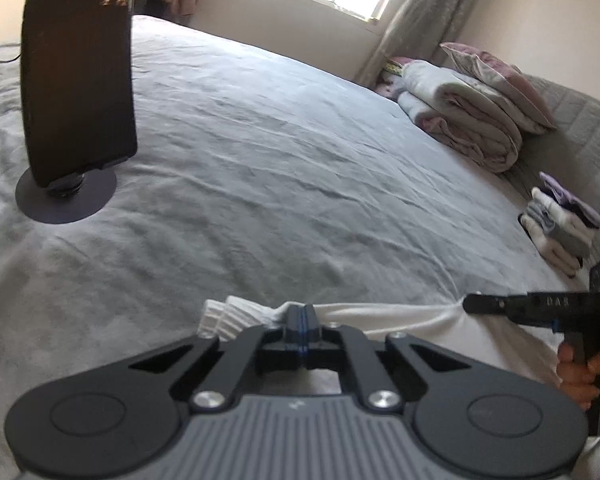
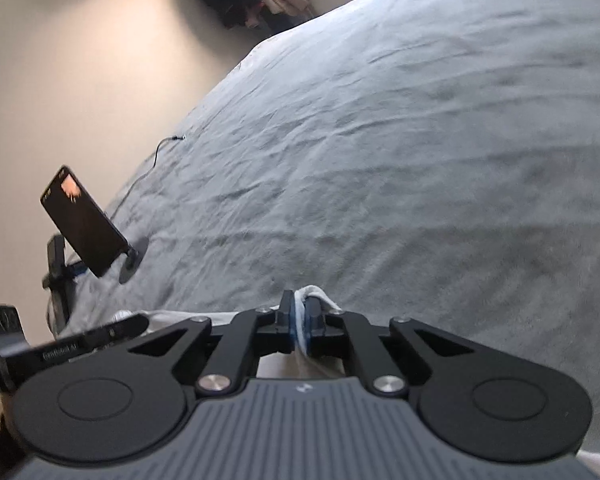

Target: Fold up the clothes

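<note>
1. My left tongs (image 1: 302,322) are clenched on a white garment (image 1: 400,322), gripping it near the ribbed cuffs (image 1: 224,316), which stick out to the left of the pads.
2. My right tongs (image 2: 300,320) are clenched on a white fold of the same garment (image 2: 314,294); the cloth shows pinched between the blue-edged pads.
3. The garment stretches between the two tongs at the near edge of the bed (image 1: 280,160), low over the grey bedspread. I cannot tell whether it touches the spread.
4. In the left wrist view my right tongs reach in from the right, with my hand (image 1: 580,372) on the handle.
5. A phone (image 2: 82,222) stands tilted on a round-based stand (image 2: 134,260) at the bed's left side, a cable (image 2: 156,156) beyond it.
6. Folded blankets (image 1: 460,120) and a pillow (image 1: 500,80) are stacked at the far right by the curtain (image 1: 412,20). A smaller pile of folded clothes (image 1: 560,224) lies nearer, well apart from the garment.
</note>
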Available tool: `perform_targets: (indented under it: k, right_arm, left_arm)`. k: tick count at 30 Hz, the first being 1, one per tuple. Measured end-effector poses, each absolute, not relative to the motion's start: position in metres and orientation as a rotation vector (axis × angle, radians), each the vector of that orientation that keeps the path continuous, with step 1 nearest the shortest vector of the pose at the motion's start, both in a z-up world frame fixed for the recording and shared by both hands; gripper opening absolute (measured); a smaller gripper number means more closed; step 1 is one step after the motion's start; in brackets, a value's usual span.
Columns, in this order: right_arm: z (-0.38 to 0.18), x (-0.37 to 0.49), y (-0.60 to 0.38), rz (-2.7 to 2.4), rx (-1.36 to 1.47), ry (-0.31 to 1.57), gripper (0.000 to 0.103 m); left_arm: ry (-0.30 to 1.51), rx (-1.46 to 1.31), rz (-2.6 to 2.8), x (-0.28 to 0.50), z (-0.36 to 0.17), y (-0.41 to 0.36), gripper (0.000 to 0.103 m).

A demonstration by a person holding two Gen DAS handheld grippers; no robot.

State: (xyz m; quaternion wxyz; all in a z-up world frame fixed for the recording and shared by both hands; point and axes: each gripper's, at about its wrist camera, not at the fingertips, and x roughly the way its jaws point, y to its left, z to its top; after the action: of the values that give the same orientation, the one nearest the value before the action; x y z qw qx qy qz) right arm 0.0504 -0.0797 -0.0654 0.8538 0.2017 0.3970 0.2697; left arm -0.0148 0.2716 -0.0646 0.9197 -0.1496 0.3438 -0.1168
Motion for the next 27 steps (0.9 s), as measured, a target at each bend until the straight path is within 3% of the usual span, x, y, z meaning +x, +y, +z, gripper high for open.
perform_targets:
  k: [2,5,7,15,21,27]
  right_arm:
    - [-0.061,0.050,-0.083,0.580,0.424,0.858,0.009]
    - [-0.053,0.043,-0.089,0.570,0.397,0.873,0.021]
    - [-0.047,0.035,-0.097,0.544,0.380,0.866,0.037]
    - [-0.025,-0.006,-0.144,0.411,0.357,0.804,0.038]
    - [-0.018,-0.045,-0.189,0.289,0.308,0.799,0.038]
    - [-0.016,-0.078,-0.233,0.164,0.294,0.735,0.043]
  left_arm:
    - [0.710,-0.308,-0.235,-0.014,-0.062,0.271,0.003]
    - [0.713,-0.299,-0.229,-0.015,-0.057,0.267,0.004]
    - [0.719,-0.295,-0.234,-0.015,-0.052,0.263,0.012]
    - [0.728,-0.343,-0.343,-0.019,-0.032,0.229,0.023]
    - [0.743,-0.277,-0.487,-0.026,-0.025,0.175,0.025]
    - [0.883,-0.292,-0.778,-0.032,-0.035,0.119,0.032]
